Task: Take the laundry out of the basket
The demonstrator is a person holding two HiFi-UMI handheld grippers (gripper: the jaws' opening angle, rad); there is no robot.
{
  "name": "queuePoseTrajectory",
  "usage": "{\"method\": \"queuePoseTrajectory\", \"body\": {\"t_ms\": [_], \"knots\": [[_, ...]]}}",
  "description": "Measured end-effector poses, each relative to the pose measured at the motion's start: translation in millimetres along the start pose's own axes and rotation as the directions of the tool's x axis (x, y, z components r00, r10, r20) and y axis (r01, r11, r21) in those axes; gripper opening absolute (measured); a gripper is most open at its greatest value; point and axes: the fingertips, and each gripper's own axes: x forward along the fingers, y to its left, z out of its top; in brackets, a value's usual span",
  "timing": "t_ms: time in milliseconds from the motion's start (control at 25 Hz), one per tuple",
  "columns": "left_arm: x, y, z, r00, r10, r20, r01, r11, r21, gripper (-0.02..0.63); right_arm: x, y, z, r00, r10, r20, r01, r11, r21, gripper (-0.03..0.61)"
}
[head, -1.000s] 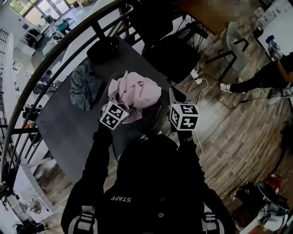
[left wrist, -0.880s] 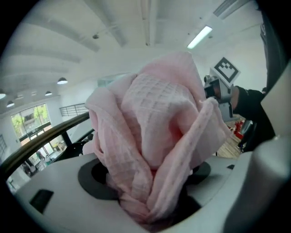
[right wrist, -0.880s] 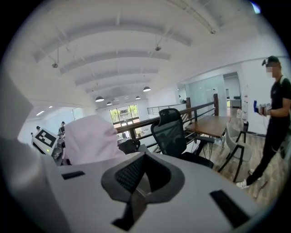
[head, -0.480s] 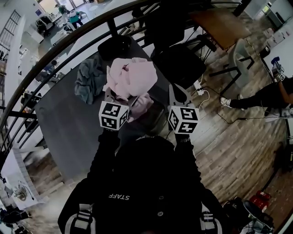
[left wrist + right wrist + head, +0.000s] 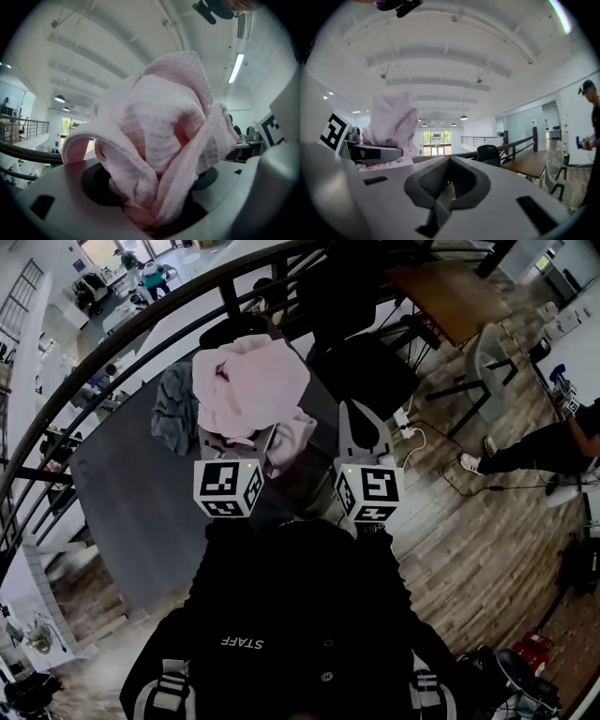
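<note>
A bundle of pink waffle-weave cloth (image 5: 248, 381) hangs in the air above the dark table (image 5: 122, 493), and my left gripper (image 5: 239, 442) is shut on its lower folds. In the left gripper view the pink cloth (image 5: 164, 140) fills the middle, pinched between the jaws of the left gripper (image 5: 154, 208). More pink laundry (image 5: 292, 442) lies lower, in the dark basket (image 5: 314, 479) by the table's near edge. My right gripper (image 5: 354, 426) is raised beside it, jaws together and holding nothing. The right gripper view shows the right gripper (image 5: 445, 187) with its pads meeting, and the pink cloth (image 5: 391, 119) at left.
A grey-green garment (image 5: 173, 404) lies on the table left of the lifted cloth. A curved black railing (image 5: 141, 320) runs behind the table. Black chairs (image 5: 361, 362) stand at the far side, with cables (image 5: 412, 437) on the wooden floor to the right. A person (image 5: 544, 437) is at far right.
Both grippers have risen. The left one has lifted the pink cloth up out of the basket, so it now hangs higher and farther over the table.
</note>
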Motion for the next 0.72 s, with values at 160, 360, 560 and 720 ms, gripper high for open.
{"method": "queuePoseTrajectory", "body": {"t_ms": [160,360,560,720], "knots": [[-6,0,24,0.997,0.055,0.056,-0.058,0.997,0.042,0.38,-3,5,17,0.999,-0.007,0.048,0.008,1.0,-0.029,0.014],[-5,-6,36,0.994,0.072,0.087,-0.078,0.995,0.062,0.38,-9,2,31,0.996,-0.024,0.088,0.028,0.999,-0.046,0.014],[-1,-7,36,0.993,0.086,0.085,-0.093,0.992,0.086,0.38,-10,1,38,0.994,-0.033,0.101,0.039,0.998,-0.056,0.014],[2,-5,37,0.992,0.087,0.087,-0.095,0.992,0.088,0.38,-7,2,38,0.994,-0.035,0.101,0.042,0.997,-0.061,0.014]]}}
